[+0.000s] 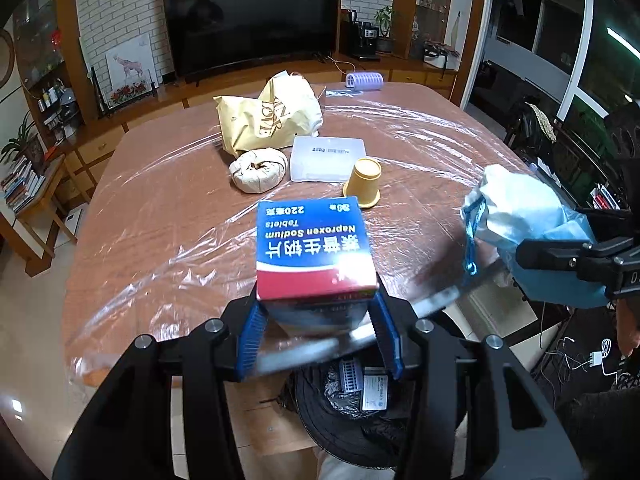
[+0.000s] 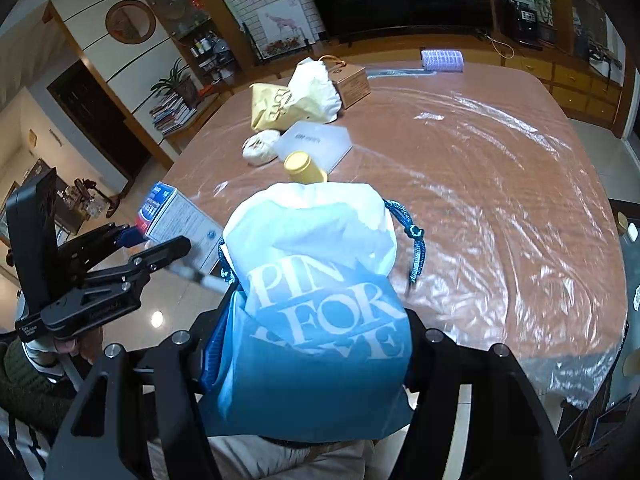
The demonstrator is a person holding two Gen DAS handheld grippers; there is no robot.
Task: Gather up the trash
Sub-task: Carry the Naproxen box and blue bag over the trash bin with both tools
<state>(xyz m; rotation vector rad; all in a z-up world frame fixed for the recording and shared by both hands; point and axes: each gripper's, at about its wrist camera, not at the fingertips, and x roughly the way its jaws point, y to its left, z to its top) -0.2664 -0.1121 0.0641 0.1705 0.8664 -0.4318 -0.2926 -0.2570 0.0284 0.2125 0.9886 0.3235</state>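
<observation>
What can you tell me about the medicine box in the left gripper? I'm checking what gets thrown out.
The medicine box is a small cardboard carton, blue on top with a red band and white print reading "Naproxen Sodium Tablets", upside down to the left wrist camera. One side panel is white with fine print. It looks closed and undented. The left gripper is shut on it, blue pads pressing its two sides, holding it in the air above the table's near edge and a black-lined bin.

Trash bin (image 1: 360,412) partly behind tool (image 1: 318,316)
</observation>
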